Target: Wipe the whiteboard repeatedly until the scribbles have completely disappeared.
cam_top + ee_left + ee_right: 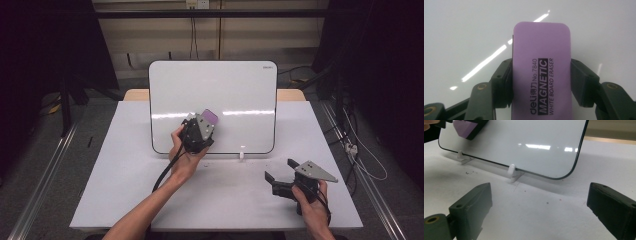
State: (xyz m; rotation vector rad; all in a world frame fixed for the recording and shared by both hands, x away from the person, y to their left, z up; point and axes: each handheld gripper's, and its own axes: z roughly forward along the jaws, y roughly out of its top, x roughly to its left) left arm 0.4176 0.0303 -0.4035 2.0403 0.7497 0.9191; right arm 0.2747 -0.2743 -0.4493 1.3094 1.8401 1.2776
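A white board (235,90) leans upright on small white feet at the middle of the table. My left gripper (202,126) is held up against its lower left part, shut on a purple magnetic whiteboard eraser (210,117). In the left gripper view the eraser (541,72) stands between both black pads, its printed label facing me, with the board's glossy face (461,37) right behind it. The right gripper (281,169) rests low at the table's front right, jaws wide apart with nothing between them. In the right gripper view the eraser (465,127) touches the board (529,147) at top left.
The white table (125,175) ends close in front of the right hand. White support feet (512,170) hold the board's bottom edge. Cables and metal rails (360,150) run along the floor at the right, and dark stands flank the table.
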